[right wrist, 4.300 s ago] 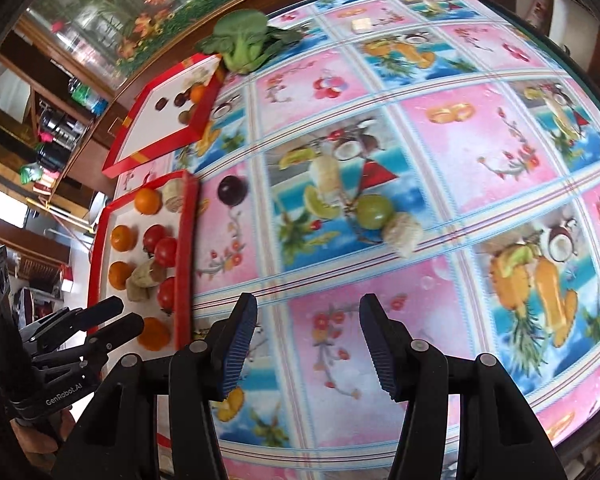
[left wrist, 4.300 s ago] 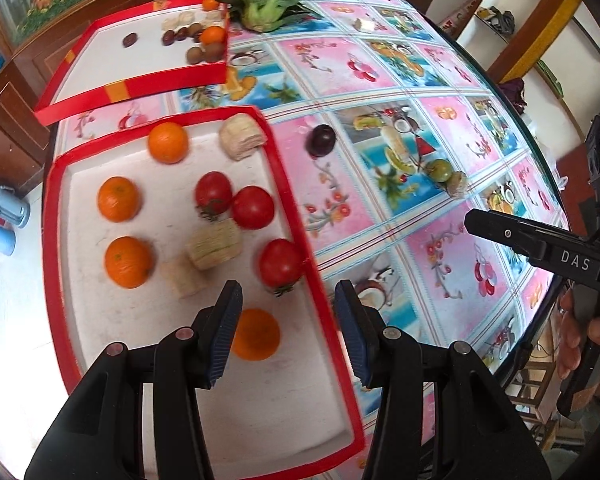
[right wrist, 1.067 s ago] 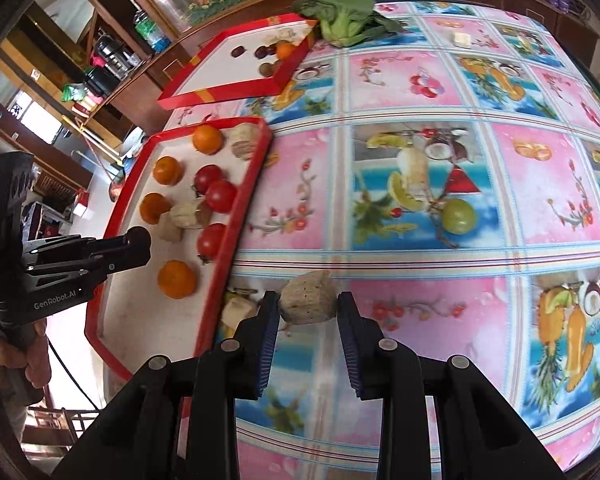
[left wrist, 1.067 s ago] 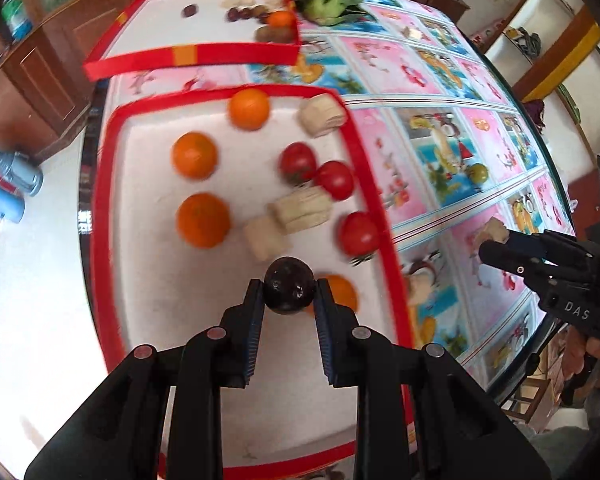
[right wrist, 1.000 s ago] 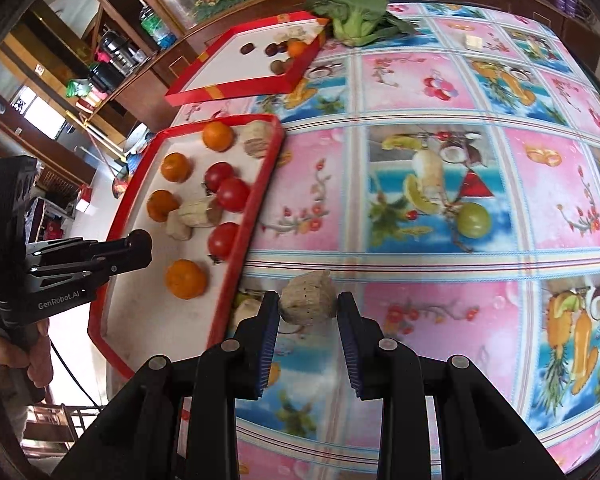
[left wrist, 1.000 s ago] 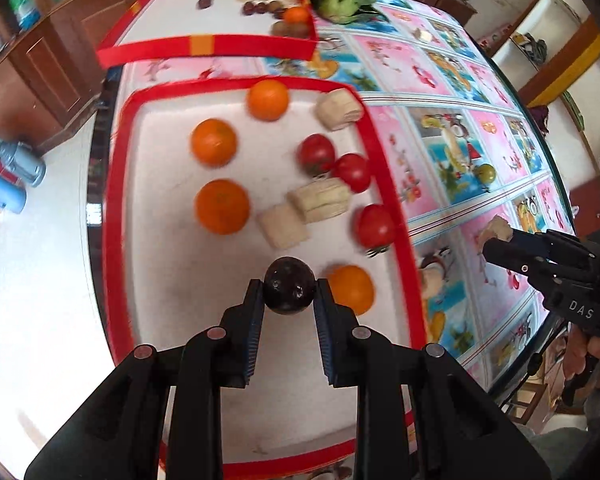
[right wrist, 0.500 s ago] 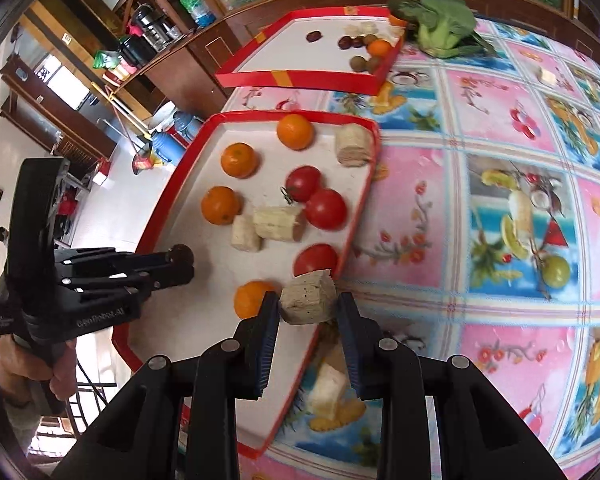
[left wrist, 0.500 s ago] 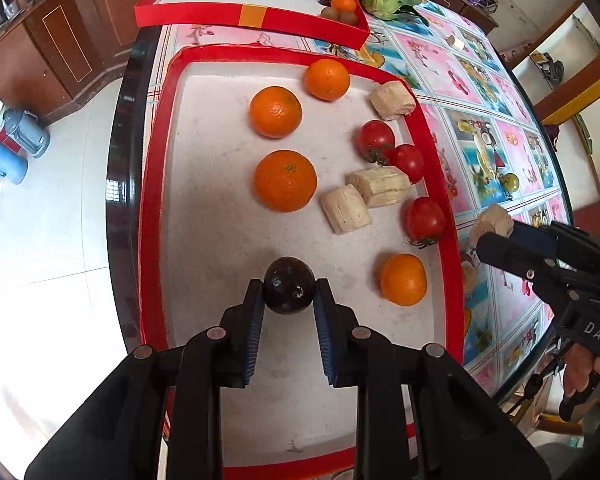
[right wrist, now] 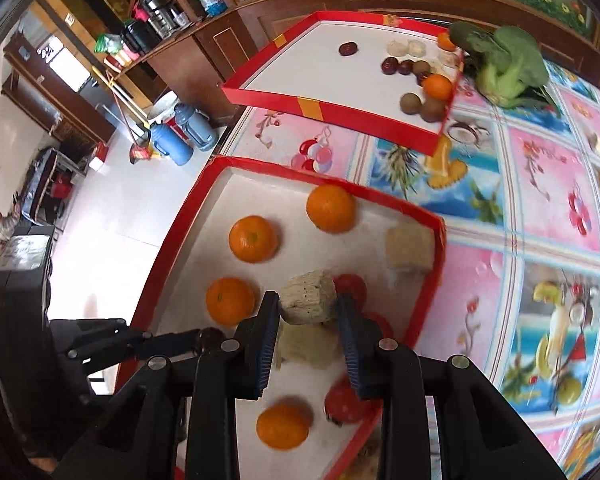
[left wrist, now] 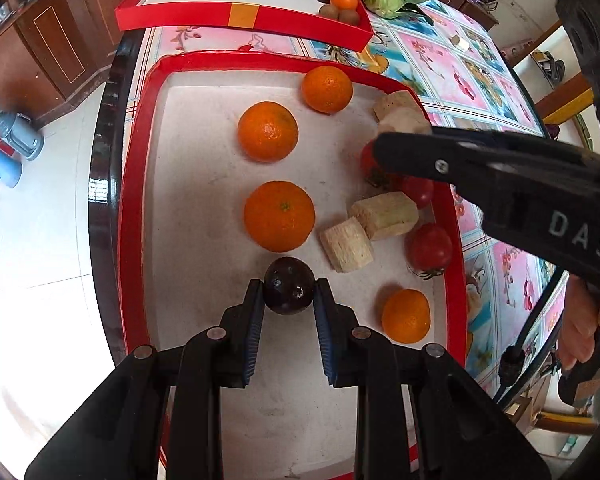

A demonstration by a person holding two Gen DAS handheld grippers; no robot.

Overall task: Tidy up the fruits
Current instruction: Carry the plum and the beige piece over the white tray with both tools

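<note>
Between left gripper pads, dark plum

A pale, glossy tiled floor reflects daylight from a bright window at the left. Dark brown wooden cabinets with thin inlaid panel lines run along the wall. Two blue plastic jugs stand on the floor beside them. White shelving with yellow trim stands behind the table.

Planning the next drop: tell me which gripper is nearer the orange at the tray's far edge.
Right. The right gripper, shut on a pale chunk, hangs just short of that orange. The left gripper, clamping a dark plum, is at the tray's near end.
</note>
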